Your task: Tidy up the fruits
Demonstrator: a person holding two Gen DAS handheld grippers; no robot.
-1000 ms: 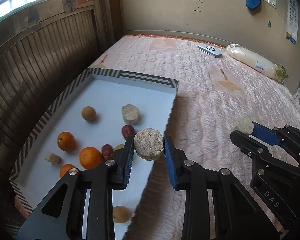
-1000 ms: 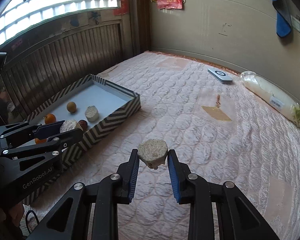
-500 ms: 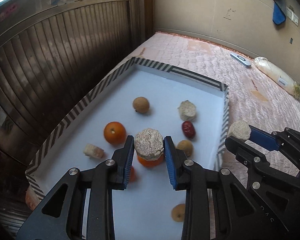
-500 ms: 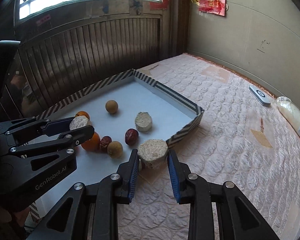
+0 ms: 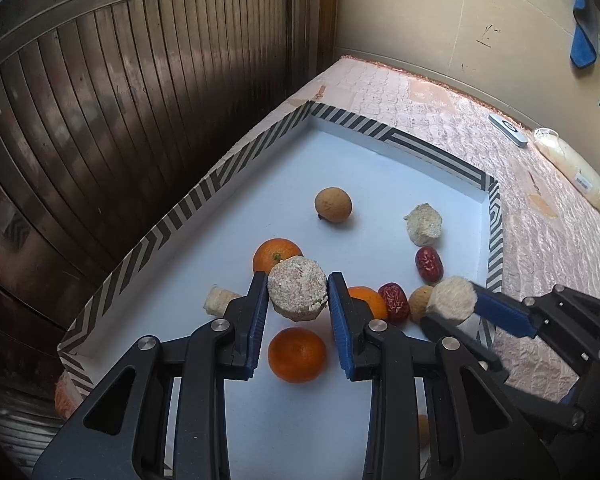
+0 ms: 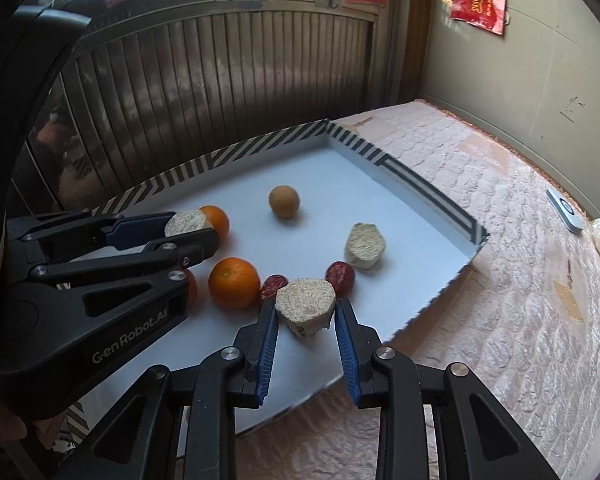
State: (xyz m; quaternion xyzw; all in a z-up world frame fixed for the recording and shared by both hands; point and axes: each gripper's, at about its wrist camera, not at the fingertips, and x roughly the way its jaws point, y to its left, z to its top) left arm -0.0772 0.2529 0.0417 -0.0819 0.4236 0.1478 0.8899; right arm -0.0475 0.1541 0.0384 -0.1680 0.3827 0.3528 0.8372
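A shallow tray (image 5: 420,146) with a striped rim and white floor lies on the bed; it also shows in the right wrist view (image 6: 420,194). In it lie oranges (image 5: 297,355), red dates (image 5: 429,265), a brown round fruit (image 5: 333,204) and a pale cut chunk (image 5: 423,224). My left gripper (image 5: 298,300) is shut on a pale round cut chunk (image 5: 297,293) above the oranges. My right gripper (image 6: 305,316) is shut on a similar chunk (image 6: 305,306) above the tray's near right part, beside the dates (image 6: 340,274).
The quilted pink bed (image 5: 548,208) stretches to the right, with a flat remote-like device (image 5: 508,130) and a long plastic-wrapped bundle (image 5: 572,168) at its far side. A dark slatted panel (image 5: 140,100) runs along the tray's left side.
Both grippers have moved left from over the bed to over the tray, each still holding its chunk. The left one now hangs over the oranges.
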